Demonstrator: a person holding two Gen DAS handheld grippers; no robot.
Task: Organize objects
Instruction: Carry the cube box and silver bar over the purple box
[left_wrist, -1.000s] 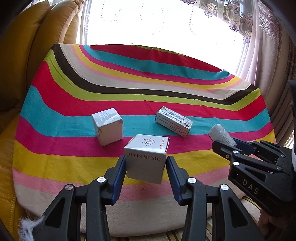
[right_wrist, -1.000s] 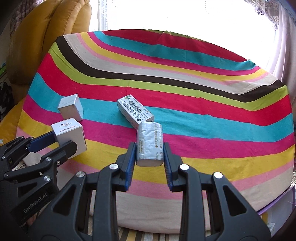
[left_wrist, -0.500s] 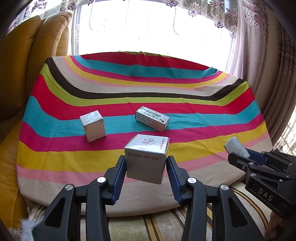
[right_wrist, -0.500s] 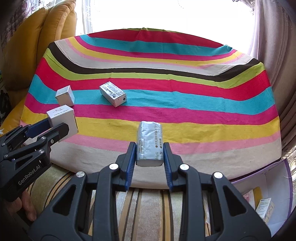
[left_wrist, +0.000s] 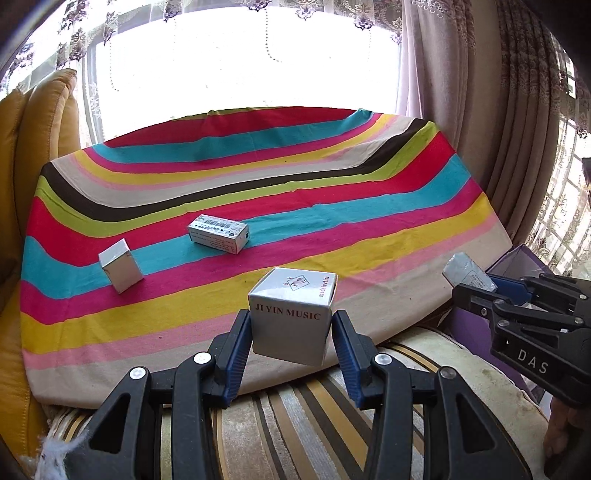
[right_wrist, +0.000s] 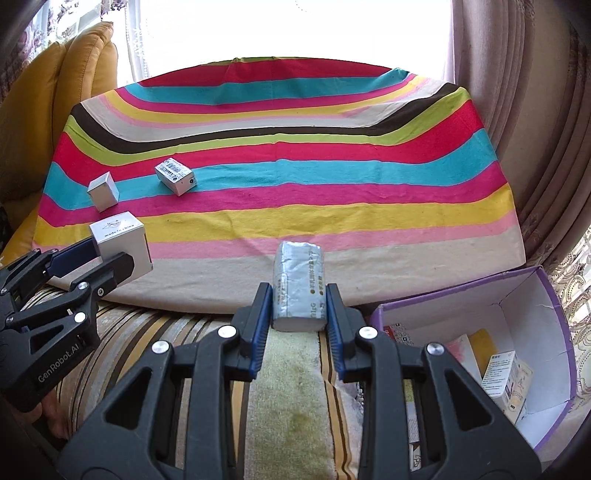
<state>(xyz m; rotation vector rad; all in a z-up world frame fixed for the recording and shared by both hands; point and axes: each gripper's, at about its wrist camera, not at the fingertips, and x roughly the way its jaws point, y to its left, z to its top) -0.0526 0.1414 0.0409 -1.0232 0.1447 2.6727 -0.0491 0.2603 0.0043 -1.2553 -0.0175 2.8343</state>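
Matt striped cloth (left_wrist: 258, 206), cardboard boxes (left_wrist: 291, 317)

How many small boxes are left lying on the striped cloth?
2: a plain white cube box at the cloth's left, and a barcoded white oblong box just right of it. None seems hidden.

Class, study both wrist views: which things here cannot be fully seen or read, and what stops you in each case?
- Purple box contents, right wrist view: partly hidden by the right gripper and cut off by the frame edge.
- Print on the barcode box, left wrist view: too small to read.
- Tissue pack, left wrist view: mostly hidden by the gripper fingers.
- Outside the window: washed out by glare.
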